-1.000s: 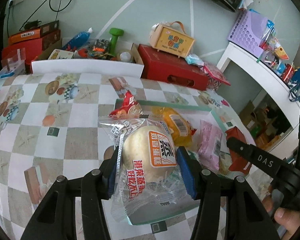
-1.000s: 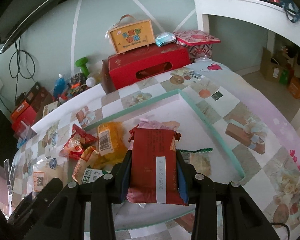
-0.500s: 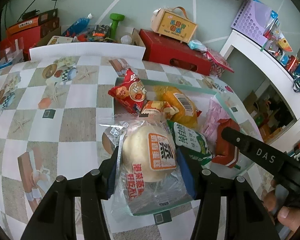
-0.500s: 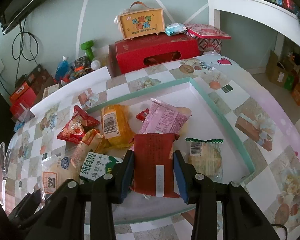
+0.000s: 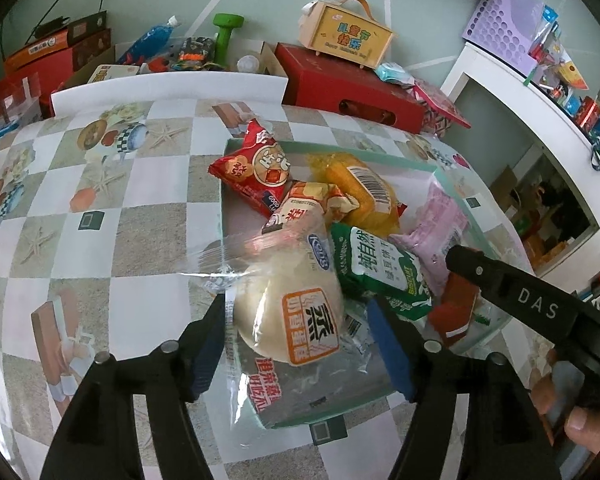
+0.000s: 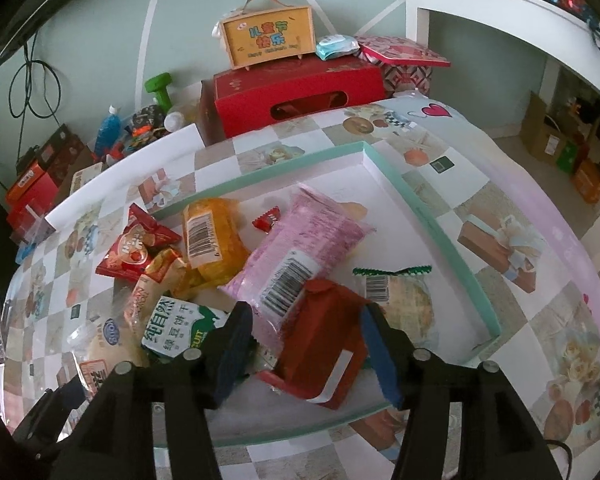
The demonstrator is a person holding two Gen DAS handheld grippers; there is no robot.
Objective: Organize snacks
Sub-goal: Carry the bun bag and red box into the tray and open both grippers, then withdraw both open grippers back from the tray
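Lying in the green-rimmed tray (image 6: pixel 440 236), the red packet (image 6: pixel 320 344) is flanked by the right gripper (image 6: pixel 306 354), its jaws spread and apparently clear. The wrapped bun (image 5: pixel 290 314) is likewise straddled, ungripped, by the opened left gripper (image 5: pixel 300 338).

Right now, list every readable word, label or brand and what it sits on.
"DAS": right gripper body, left wrist view.
"儿童节快乐": yellow handled box.
"纯自然" and "绿豆饼干": green-and-white packet.
"GOOD": red snack bag.
Bun wrapper: large characters, too warped to read reliably.
Barcode digits on the pink packet: too small.
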